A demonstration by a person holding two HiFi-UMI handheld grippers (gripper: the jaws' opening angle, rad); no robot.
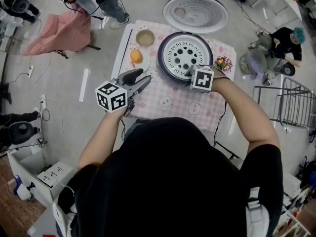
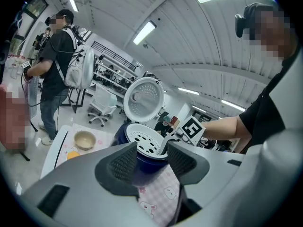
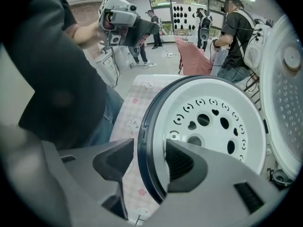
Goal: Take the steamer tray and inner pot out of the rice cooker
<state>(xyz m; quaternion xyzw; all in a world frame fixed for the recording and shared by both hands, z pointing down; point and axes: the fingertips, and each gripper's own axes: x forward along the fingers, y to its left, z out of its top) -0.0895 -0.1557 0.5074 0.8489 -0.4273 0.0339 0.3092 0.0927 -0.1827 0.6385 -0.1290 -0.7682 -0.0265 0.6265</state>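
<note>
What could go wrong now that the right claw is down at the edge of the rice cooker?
1. The right gripper has its jaws astride both the white steamer tray edge and the dark rim of the rice cooker. Closing there might clamp the cooker too, so a lift could drag it along.
2. Gripped at one edge only, the tray may tilt and slip. The left gripper hangs open, away from it, giving no support.

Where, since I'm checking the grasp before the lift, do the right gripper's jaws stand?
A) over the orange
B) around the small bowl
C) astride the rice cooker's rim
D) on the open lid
C: the right gripper has one jaw outside the rice cooker at its dark rim, the other inside over the steamer tray.
</note>
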